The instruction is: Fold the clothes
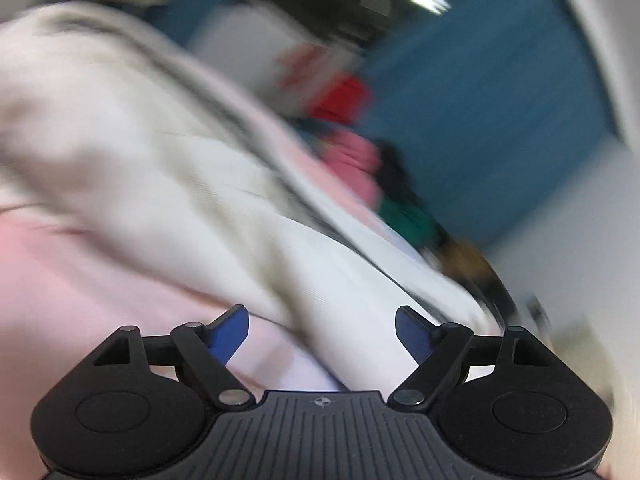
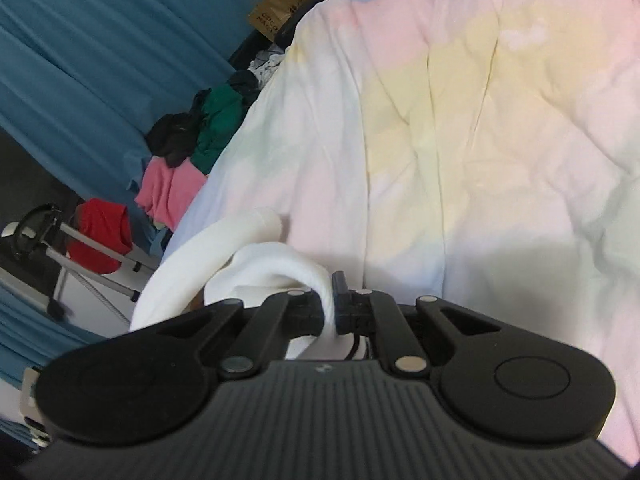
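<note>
Behind the right gripper (image 2: 334, 304), jaws clenching white cloth (image 2: 256, 268), its remainder hides.

- The white knitted cloth garment (image 2: 256, 268) looks soft and matt, with a fine ribbed weave.
- The pastel tie-dyed cotton-like bedsheet (image 2: 480, 140) is matt and creased.
- The black plastic right gripper (image 2: 333, 308) has a matt, ridged body with shiny metal pivot pins (small round discs).
- The black plastic left gripper (image 1: 322, 330) carries blue pads (image 1: 230, 334) with a dull finish.
- The teal fabric curtain (image 2: 80, 60) hangs in smooth, matt folds.
- The brown cardboard box (image 2: 276, 10) looks papery and dull.
</note>
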